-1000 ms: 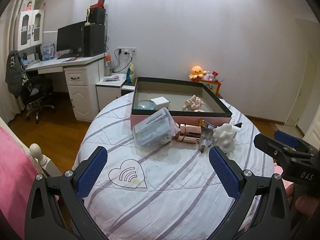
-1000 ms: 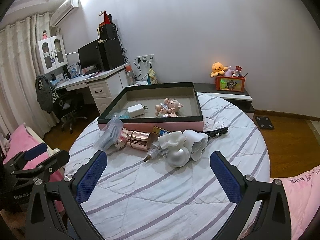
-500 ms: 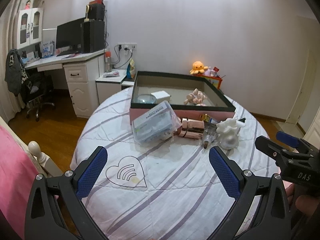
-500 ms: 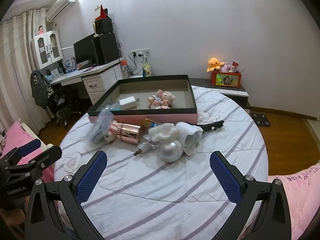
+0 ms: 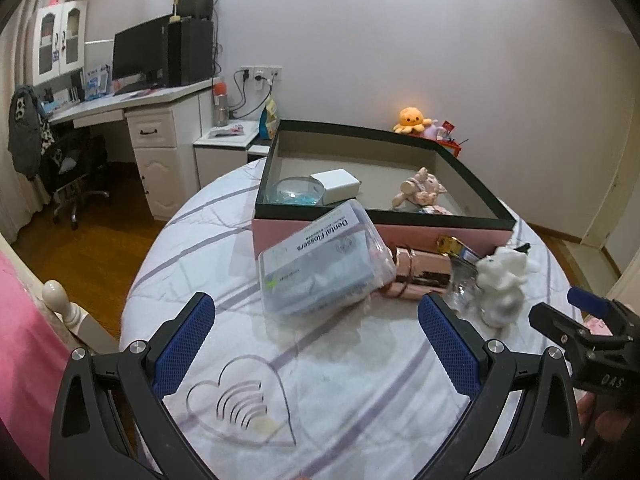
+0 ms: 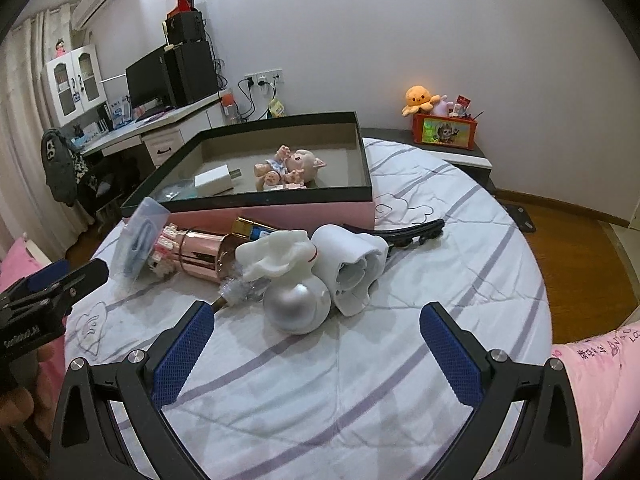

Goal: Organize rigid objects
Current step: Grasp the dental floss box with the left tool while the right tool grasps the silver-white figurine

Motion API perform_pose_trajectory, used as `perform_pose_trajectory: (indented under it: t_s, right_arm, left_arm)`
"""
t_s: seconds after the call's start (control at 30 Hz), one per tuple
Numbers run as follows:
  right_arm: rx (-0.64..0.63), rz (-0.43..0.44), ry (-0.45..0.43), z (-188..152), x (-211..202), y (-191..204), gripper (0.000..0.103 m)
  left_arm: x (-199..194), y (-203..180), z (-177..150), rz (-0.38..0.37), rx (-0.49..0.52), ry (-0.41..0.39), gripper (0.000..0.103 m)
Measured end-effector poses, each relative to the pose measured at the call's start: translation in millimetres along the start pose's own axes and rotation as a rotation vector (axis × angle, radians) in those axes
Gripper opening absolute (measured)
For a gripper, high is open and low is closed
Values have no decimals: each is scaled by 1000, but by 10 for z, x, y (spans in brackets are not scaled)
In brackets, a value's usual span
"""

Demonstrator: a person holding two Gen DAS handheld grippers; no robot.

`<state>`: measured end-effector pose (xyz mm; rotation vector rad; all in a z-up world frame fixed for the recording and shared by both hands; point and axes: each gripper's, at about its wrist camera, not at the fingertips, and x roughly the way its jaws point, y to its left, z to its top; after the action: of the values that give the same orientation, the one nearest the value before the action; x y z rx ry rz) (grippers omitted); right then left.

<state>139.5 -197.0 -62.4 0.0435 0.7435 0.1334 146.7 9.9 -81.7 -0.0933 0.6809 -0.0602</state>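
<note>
A pink box with a dark rim [image 5: 384, 216] [image 6: 280, 210] stands on the round striped table; inside lie a white charger [image 5: 335, 186], a clear round case [image 5: 294, 192] and a pig doll [image 6: 290, 166]. In front lie a clear dental flosser box [image 5: 320, 268], a rose-gold cylinder [image 6: 202, 254], a white figurine on a silver ball [image 6: 294, 280], a white holder [image 6: 352, 272] and a black comb [image 6: 416, 232]. My left gripper [image 5: 316, 344] is open just before the flosser box. My right gripper [image 6: 316, 344] is open just before the silver ball.
A desk with monitor [image 5: 140, 56] and a chair [image 5: 68, 160] stand at the far left. A low shelf with an orange plush [image 6: 420, 98] and a red box [image 6: 444, 130] is behind the table. Pink bedding [image 6: 592, 380] lies at the right.
Both grippers have moved forward and lower toward the pile of objects, which now looks nearer. Both stay open and empty.
</note>
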Motion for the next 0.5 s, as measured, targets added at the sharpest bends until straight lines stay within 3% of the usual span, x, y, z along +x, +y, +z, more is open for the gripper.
perform_pose_trajectory:
  t_s: [0.4,0.5]
  right_arm:
    - [-9,16,10,81,278,82,103]
    - [-15,14,17,84,333,123,98]
  left_arm:
    - [403,2,147,6,-34,1,103]
    - [510,6,186,0,-41,3,103]
